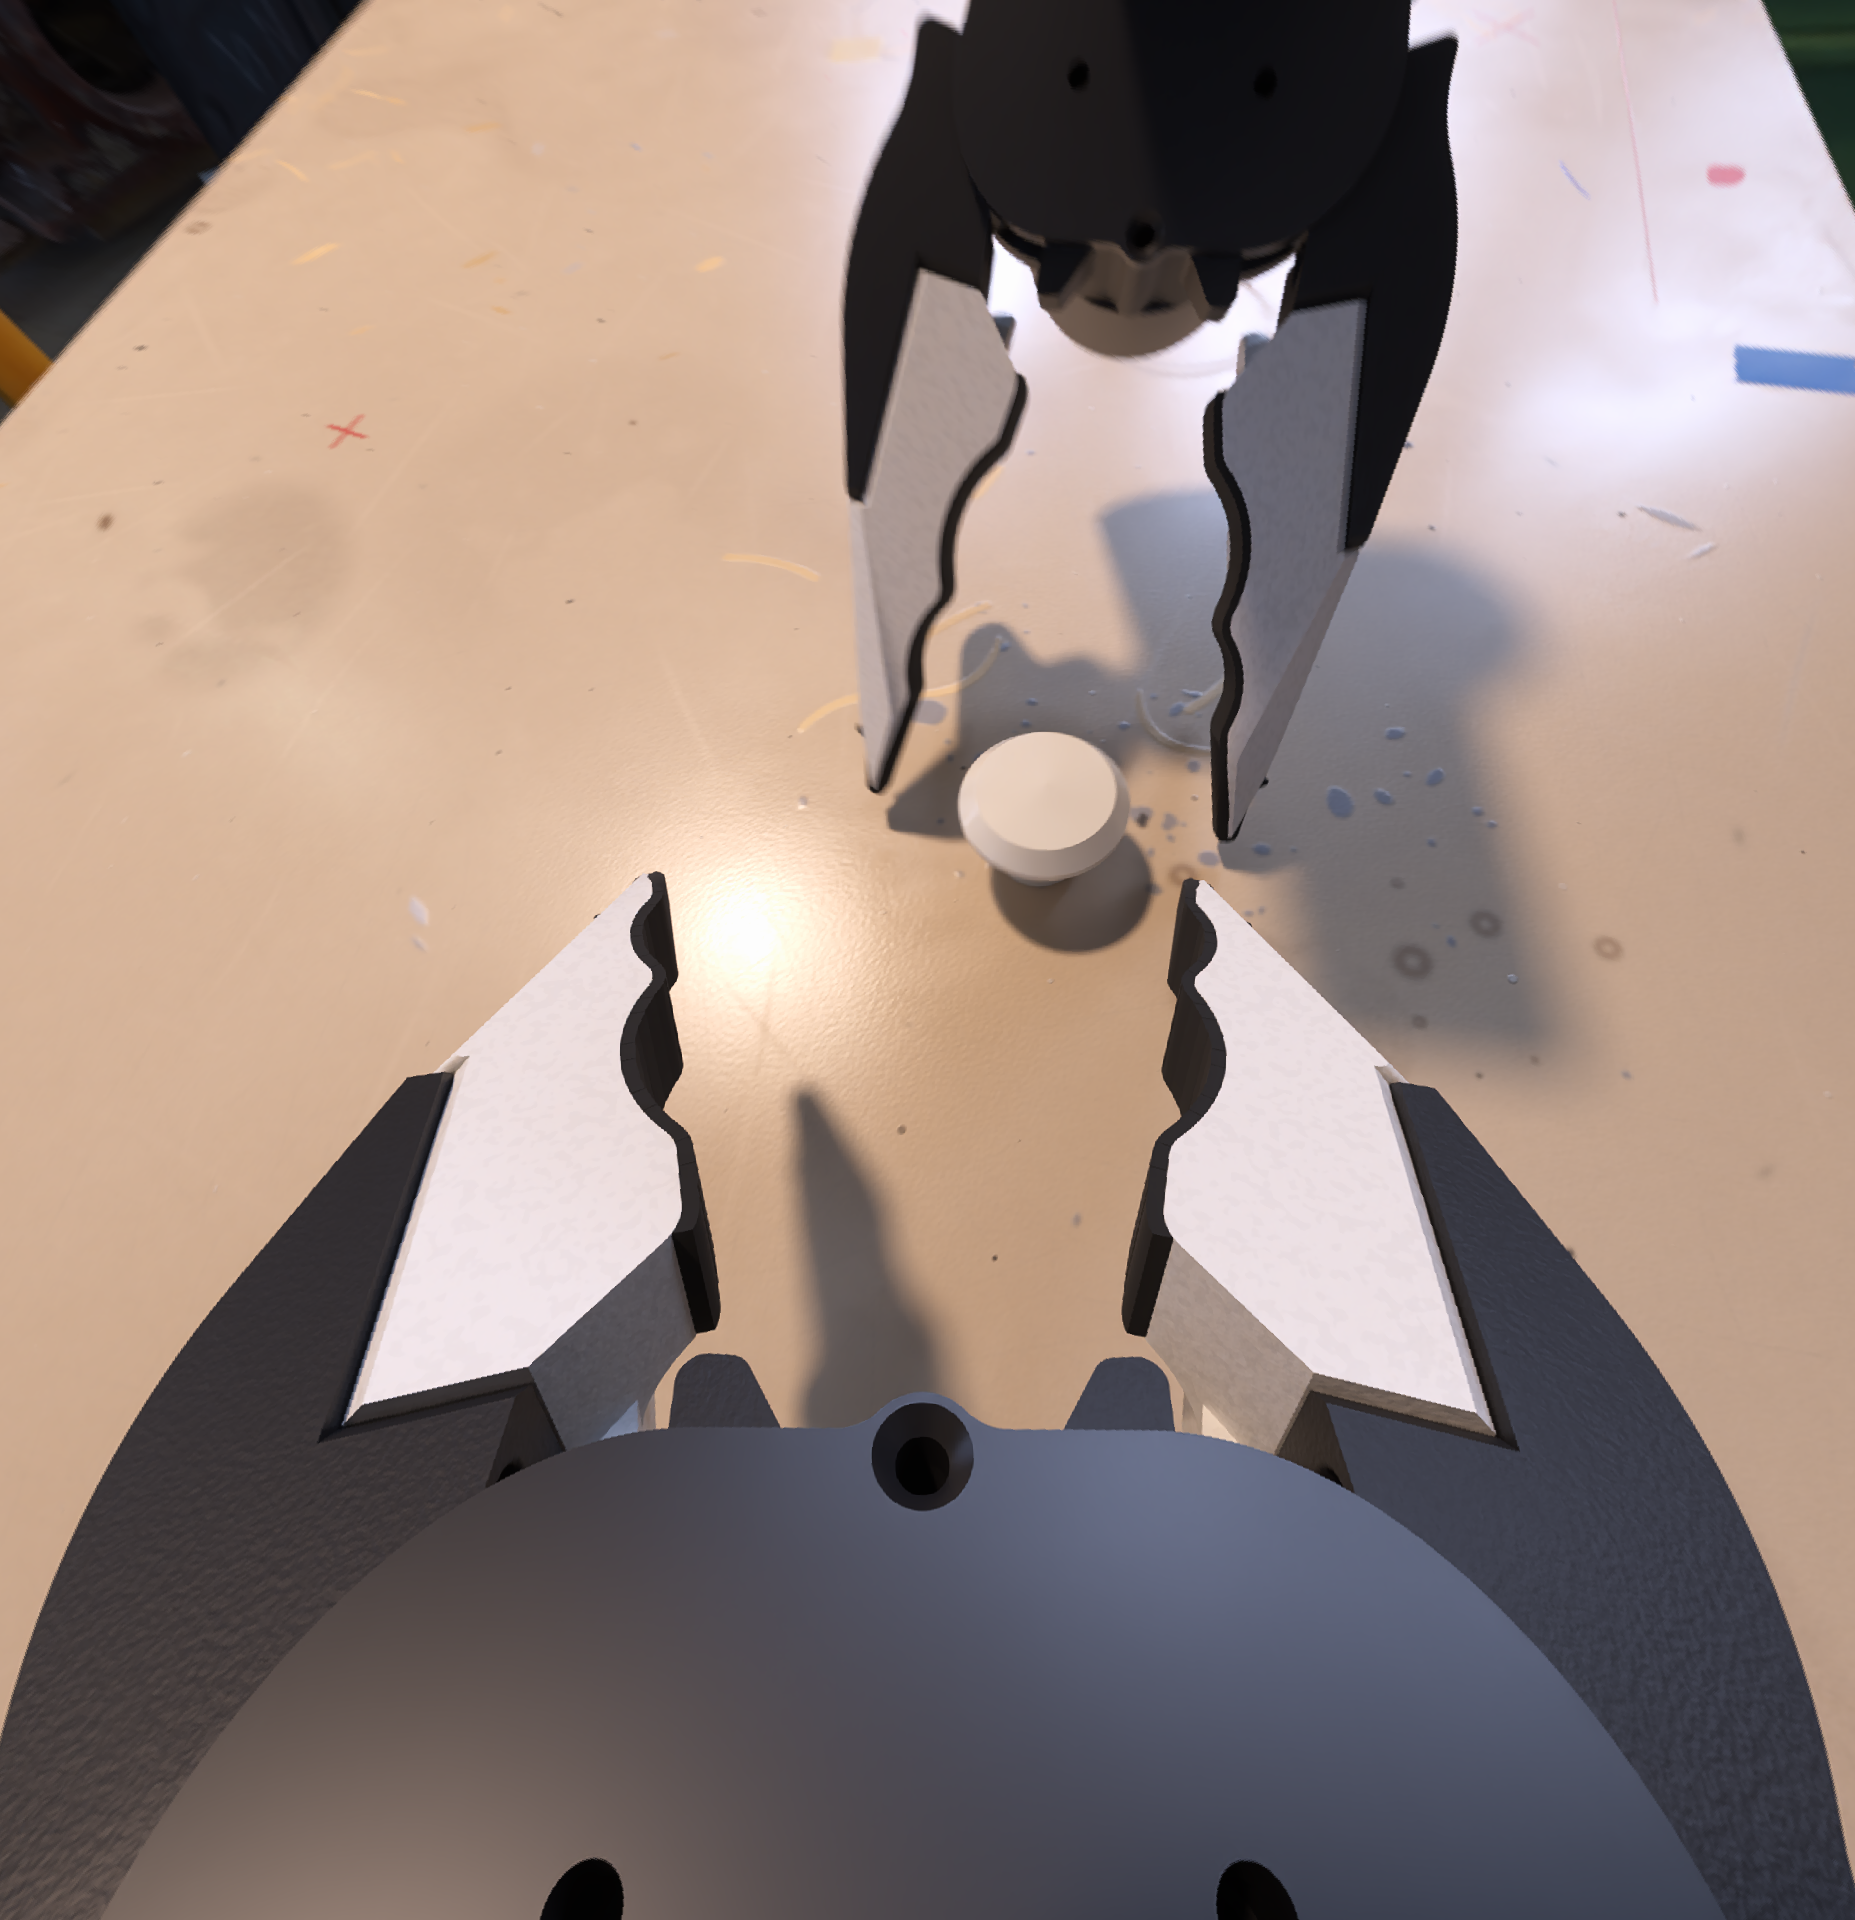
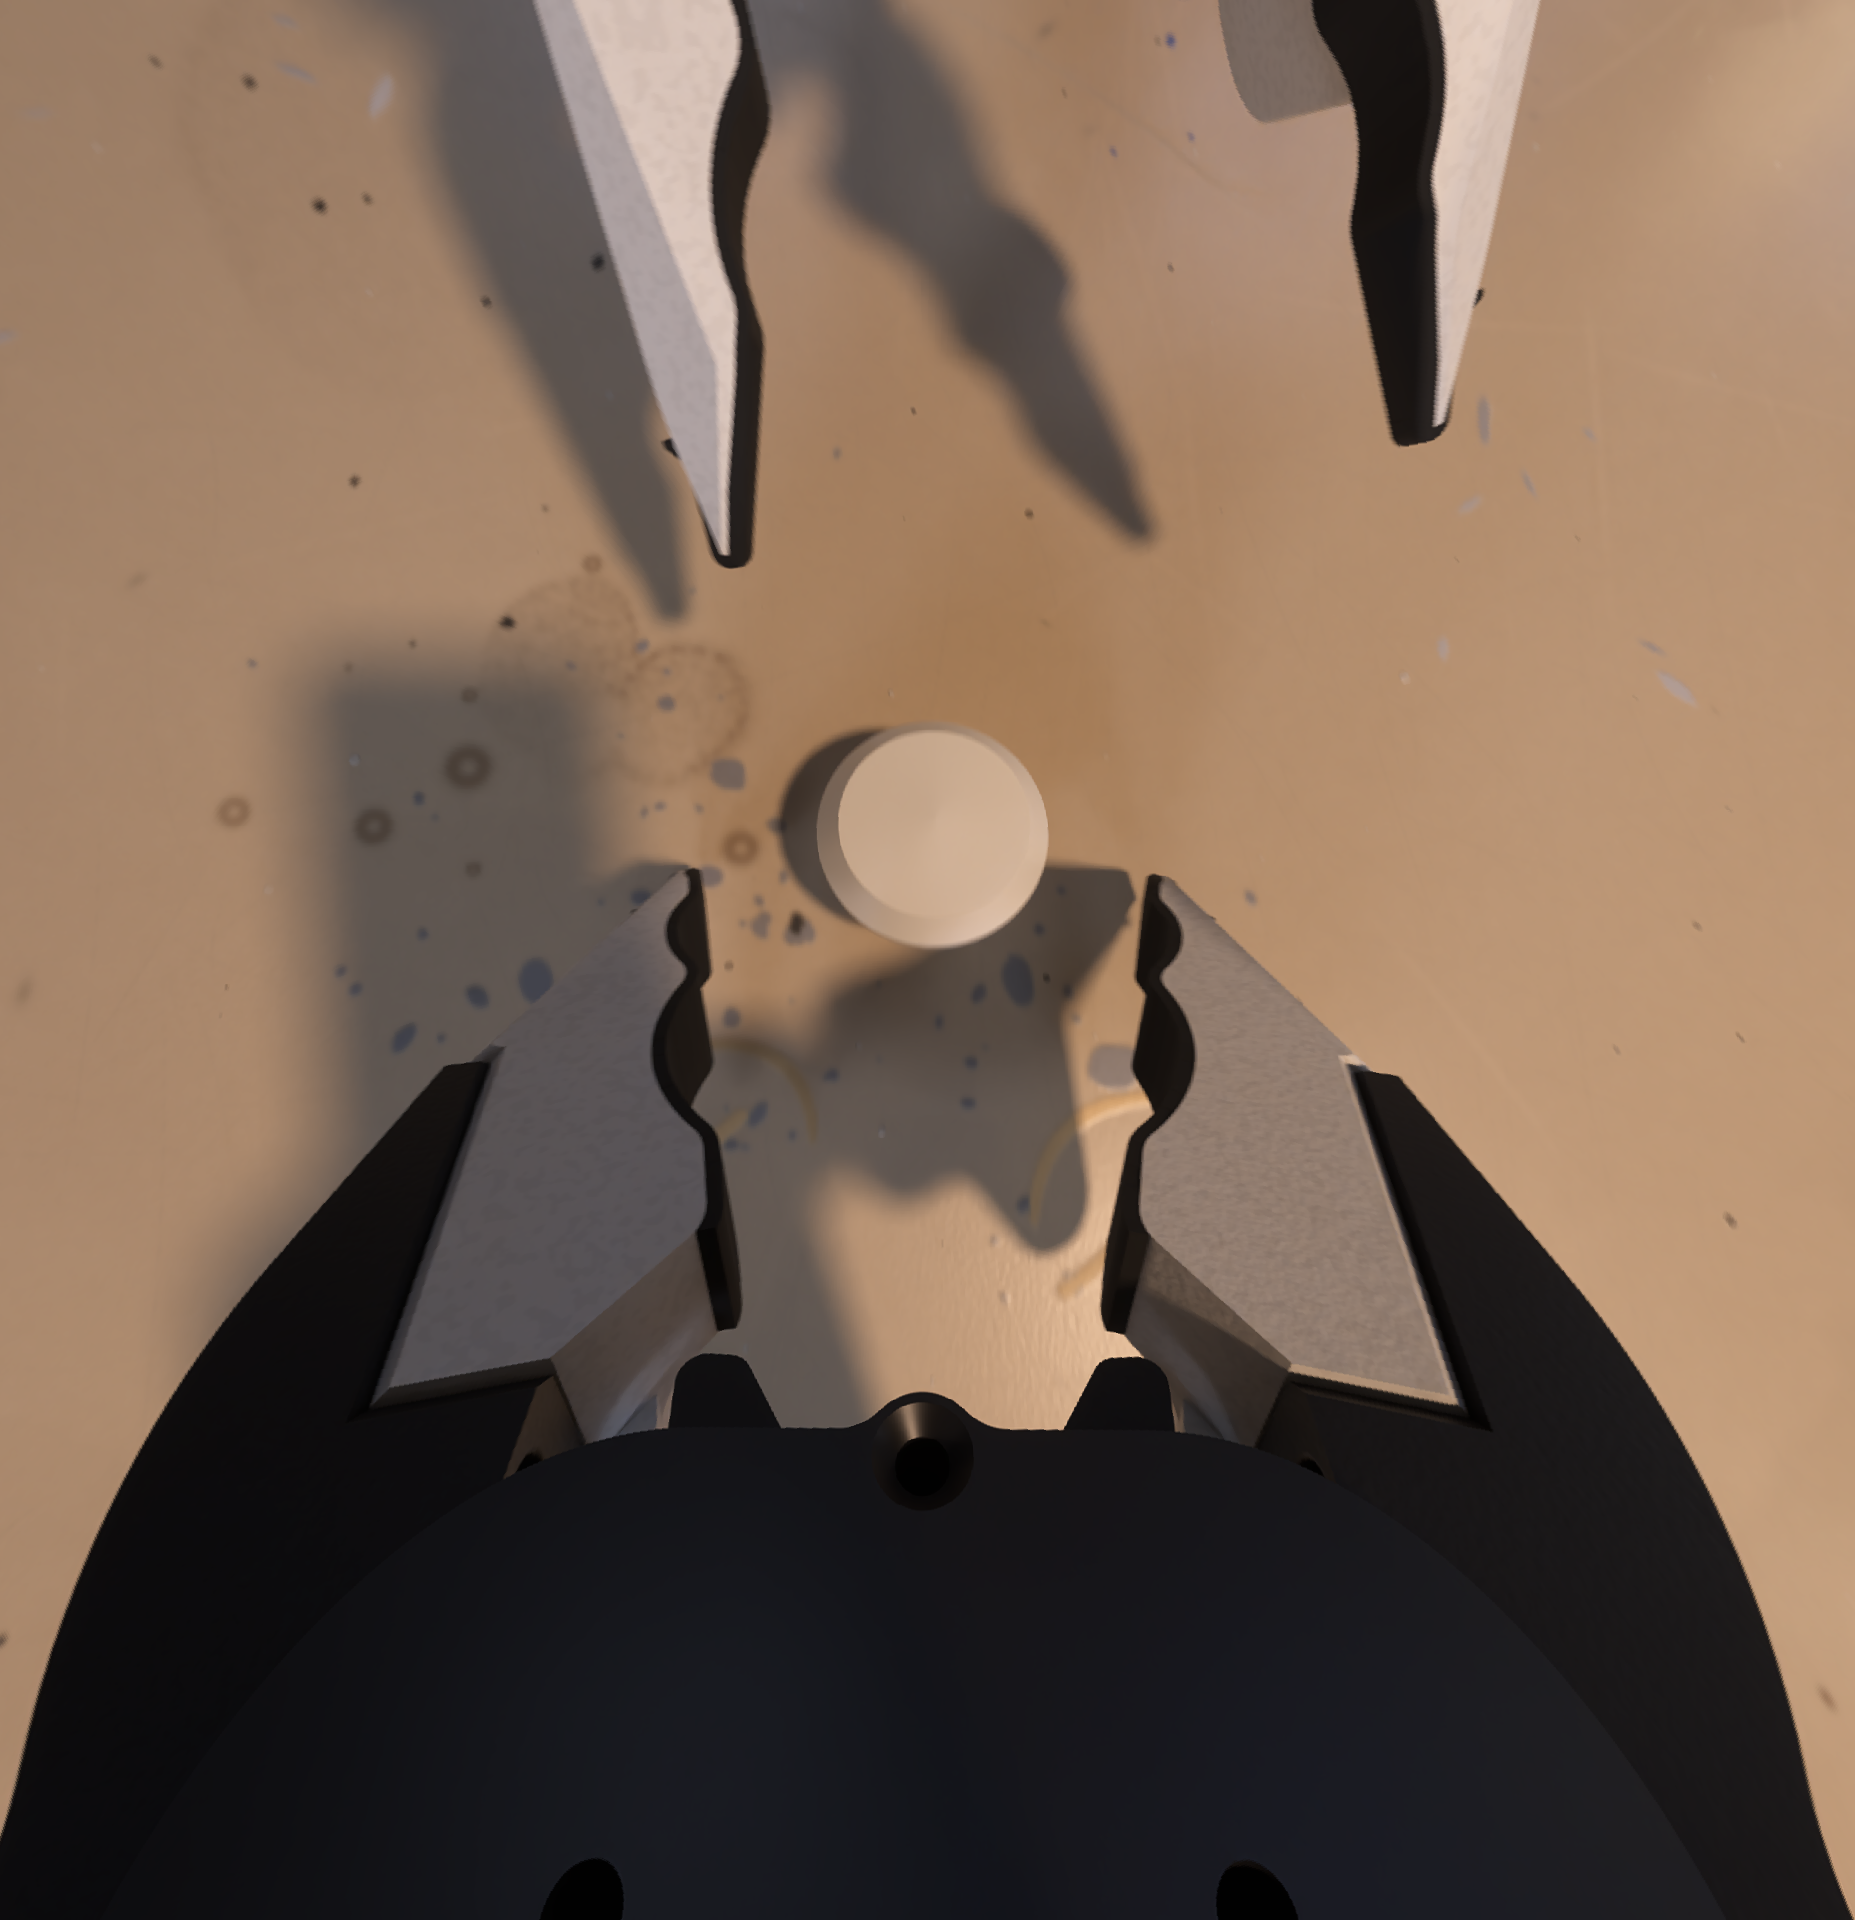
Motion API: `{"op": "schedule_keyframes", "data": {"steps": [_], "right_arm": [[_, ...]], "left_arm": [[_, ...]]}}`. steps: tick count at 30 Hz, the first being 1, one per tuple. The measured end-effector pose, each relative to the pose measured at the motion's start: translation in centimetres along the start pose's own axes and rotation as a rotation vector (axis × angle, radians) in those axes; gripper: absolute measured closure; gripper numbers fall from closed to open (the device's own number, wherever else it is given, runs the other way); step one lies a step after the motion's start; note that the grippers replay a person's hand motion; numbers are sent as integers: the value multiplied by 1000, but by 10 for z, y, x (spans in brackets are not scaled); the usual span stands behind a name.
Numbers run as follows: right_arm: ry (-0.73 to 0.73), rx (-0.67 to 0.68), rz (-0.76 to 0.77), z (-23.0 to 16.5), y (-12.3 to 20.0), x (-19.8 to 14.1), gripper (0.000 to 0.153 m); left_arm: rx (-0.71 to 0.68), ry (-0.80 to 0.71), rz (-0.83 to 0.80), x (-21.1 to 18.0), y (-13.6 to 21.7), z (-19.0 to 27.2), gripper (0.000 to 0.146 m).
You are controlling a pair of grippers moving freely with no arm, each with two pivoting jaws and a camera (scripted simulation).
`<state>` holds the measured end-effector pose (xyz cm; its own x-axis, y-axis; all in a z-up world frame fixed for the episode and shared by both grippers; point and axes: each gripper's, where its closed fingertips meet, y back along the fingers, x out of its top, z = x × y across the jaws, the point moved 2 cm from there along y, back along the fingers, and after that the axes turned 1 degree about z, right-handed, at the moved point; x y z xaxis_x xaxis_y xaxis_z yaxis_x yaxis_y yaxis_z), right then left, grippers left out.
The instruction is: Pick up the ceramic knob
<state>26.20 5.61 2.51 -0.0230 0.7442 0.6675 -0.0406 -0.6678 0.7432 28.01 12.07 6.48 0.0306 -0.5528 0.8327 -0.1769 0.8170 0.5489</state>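
Observation:
A small off-white ceramic knob stands on the tan table, round top up. It also shows in the right wrist view. My left gripper is open and empty, its fingertips a little short of the knob. My right gripper is open and empty, tilted down over the knob from the far side. In the left wrist view the right gripper has its fingertips on either side of the knob without touching it. The left gripper's fingers show at the top of the right wrist view.
The tan table is worn, with blue paint specks, ring stains and scratches around the knob. A blue tape strip and a red dot lie at the far right. The table's left edge borders a dark area.

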Motion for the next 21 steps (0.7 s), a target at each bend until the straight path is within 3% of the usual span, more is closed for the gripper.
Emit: {"op": "schedule_keyframes", "data": {"steps": [4,14,21], "right_arm": [[1,21,77,1,-7,3,108],[110,-138,150,7,3,8,109],[42,-281,426,27,47,31,109]], "left_arm": [[25,44,91,-3,8,-7,50],[62,35,100,-5,8,-9,50],[126,77,163,-2,14,-18,50]]}}
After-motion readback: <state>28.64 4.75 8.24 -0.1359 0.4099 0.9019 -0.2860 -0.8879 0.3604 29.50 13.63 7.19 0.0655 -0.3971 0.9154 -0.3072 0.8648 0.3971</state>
